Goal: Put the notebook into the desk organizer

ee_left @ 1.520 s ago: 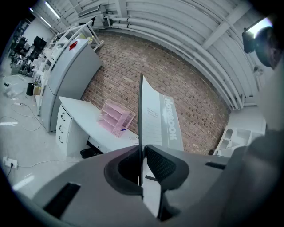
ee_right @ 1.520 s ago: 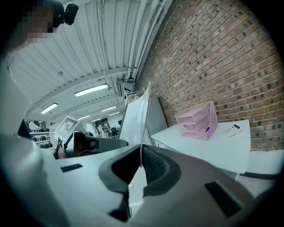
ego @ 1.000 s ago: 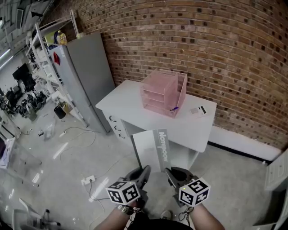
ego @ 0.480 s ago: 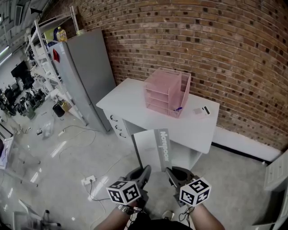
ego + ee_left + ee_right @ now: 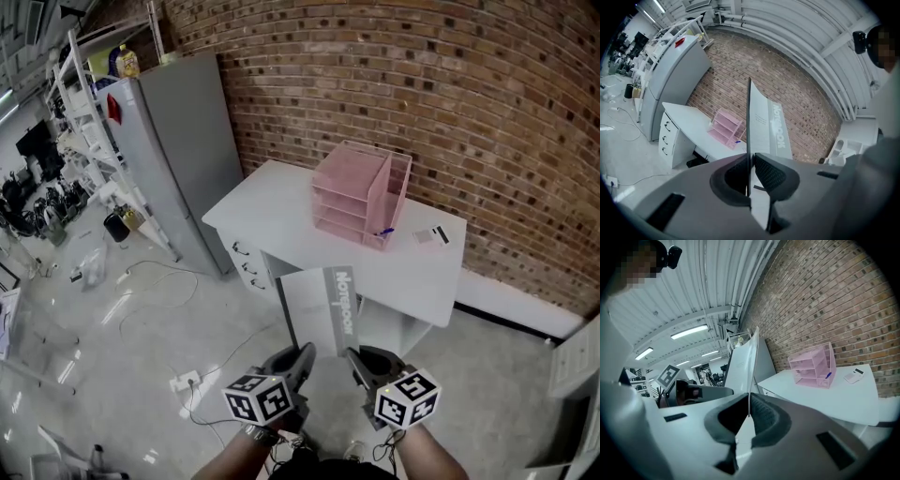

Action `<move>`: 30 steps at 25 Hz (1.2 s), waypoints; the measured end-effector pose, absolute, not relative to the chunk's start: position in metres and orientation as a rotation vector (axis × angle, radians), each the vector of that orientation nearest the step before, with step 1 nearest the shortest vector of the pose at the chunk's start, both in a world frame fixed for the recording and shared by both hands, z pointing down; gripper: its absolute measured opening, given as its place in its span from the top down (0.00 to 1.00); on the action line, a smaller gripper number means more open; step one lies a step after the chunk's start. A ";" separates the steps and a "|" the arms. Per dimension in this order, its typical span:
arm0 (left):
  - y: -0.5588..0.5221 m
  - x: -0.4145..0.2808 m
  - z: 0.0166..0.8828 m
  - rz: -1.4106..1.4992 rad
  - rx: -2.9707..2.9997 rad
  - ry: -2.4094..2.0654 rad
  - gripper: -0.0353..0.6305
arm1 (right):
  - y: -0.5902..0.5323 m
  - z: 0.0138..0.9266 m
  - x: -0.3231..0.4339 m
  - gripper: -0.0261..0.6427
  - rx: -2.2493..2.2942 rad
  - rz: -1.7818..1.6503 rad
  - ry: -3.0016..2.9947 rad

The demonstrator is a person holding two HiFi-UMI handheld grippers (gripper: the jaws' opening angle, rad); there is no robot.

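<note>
I hold a thin grey-white notebook (image 5: 321, 307) in the air in front of a white desk (image 5: 281, 220). My left gripper (image 5: 302, 354) is shut on its near left corner, and my right gripper (image 5: 354, 357) is shut on its near right corner. Edge-on, the notebook (image 5: 749, 122) rises between the left jaws, and the same notebook (image 5: 751, 376) stands between the right jaws. A pink desk organizer (image 5: 361, 193) with several shelves stands on the desk ahead; the organizer (image 5: 725, 130) looks small in the left gripper view, and the organizer (image 5: 813, 365) shows at the right in the other.
A blue pen (image 5: 383, 232) lies at the organizer's front. A small white calculator (image 5: 430, 235) rests on the desk to its right. A grey refrigerator (image 5: 173, 141) stands left of the desk, against a brick wall (image 5: 450, 103). Cables and a power strip (image 5: 183, 382) lie on the floor.
The desk and organizer have drifted to the right and slightly down in the head view. Both grippers still hold the notebook the same way.
</note>
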State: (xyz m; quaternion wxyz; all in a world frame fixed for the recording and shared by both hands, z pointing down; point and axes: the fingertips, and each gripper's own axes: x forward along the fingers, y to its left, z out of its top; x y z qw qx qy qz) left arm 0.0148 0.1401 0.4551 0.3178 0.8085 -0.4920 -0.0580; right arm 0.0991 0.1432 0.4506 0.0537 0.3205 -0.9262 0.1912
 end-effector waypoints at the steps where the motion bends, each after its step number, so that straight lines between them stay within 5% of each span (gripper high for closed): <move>1: 0.135 0.009 0.456 -0.152 2.128 -1.289 0.90 | 0.139 0.452 0.093 0.94 0.978 0.582 -2.811; 17: 0.067 -0.067 0.465 -0.112 2.170 -1.198 0.90 | 0.073 0.463 0.017 0.94 1.088 0.625 -2.782; 30: -0.037 -0.064 0.485 -0.104 2.132 -1.189 0.90 | -0.033 0.484 0.020 0.94 1.082 0.682 -2.757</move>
